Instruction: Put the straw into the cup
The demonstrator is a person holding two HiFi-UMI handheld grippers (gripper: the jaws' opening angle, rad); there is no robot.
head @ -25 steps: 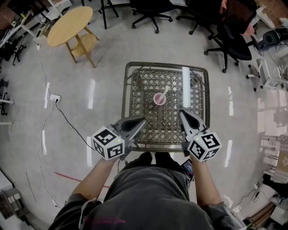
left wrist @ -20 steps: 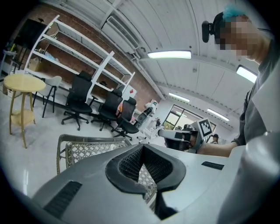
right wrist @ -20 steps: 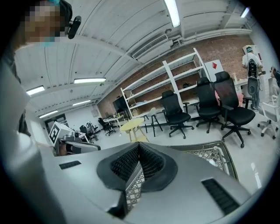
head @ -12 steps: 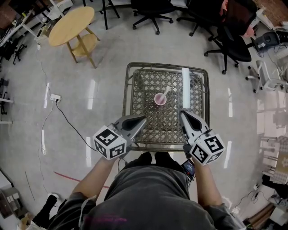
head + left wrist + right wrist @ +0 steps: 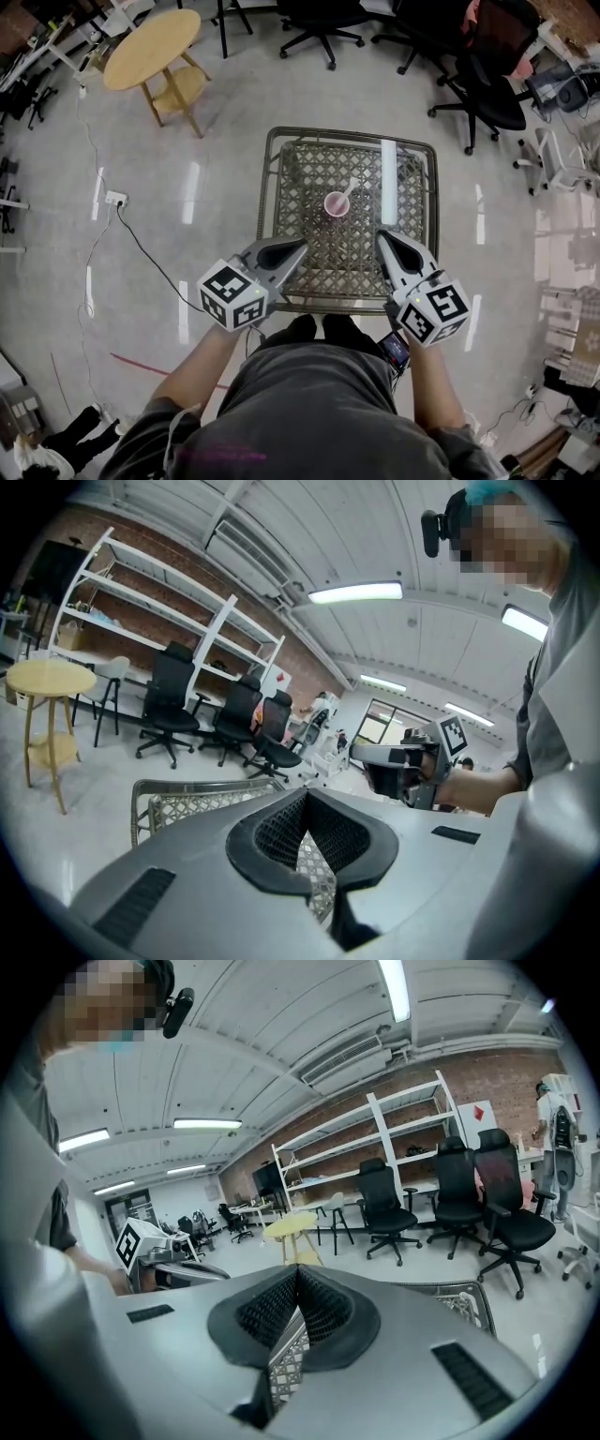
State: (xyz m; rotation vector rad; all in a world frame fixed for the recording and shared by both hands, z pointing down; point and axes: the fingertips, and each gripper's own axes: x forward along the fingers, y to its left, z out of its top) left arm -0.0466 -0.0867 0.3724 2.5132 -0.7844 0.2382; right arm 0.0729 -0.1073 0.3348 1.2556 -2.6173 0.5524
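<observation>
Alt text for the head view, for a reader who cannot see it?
A pink cup with a white straw leaning out of it stands on a lattice table. The left gripper and right gripper hover shut over the table's near edge, holding nothing.

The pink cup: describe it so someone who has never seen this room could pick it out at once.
In the head view, find the square lattice-topped table in the middle of the pale floor. Near its centre stands the pink cup, small and round. It is the only thing on that table, with a white straw leaning out of it.
</observation>
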